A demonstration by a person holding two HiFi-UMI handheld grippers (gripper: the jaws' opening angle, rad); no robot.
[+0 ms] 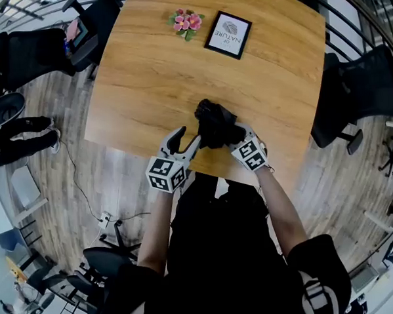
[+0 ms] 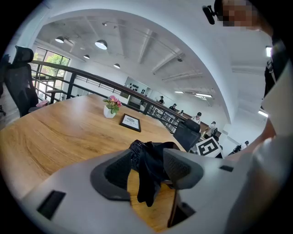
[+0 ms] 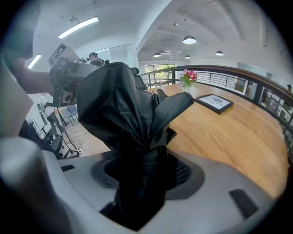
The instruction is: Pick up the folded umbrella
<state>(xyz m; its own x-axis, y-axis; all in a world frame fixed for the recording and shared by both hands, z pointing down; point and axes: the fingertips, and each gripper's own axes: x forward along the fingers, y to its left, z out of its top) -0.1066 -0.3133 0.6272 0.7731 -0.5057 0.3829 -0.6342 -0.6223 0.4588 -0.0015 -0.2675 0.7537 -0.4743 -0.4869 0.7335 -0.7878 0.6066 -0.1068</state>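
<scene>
The folded umbrella [image 1: 214, 121] is a black bundle of loose fabric at the near edge of the wooden table [image 1: 146, 77]. My right gripper [image 1: 233, 135] is shut on it; in the right gripper view the umbrella [image 3: 130, 114] rises out of the right gripper [image 3: 142, 172], with both pads pressed on its wrapped stem. My left gripper [image 1: 187, 138] sits just left of the bundle, jaws apart. In the left gripper view a dangling fold of the umbrella [image 2: 147, 176] hangs in the gap of the left gripper [image 2: 149, 168], and I see no squeeze from the pads.
A small pot of pink flowers [image 1: 186, 21] and a framed card [image 1: 228, 34] stand at the table's far side. Black office chairs [image 1: 20, 54] flank the table on the left, with another chair [image 1: 354, 92] on the right. The person's body is close against the near edge.
</scene>
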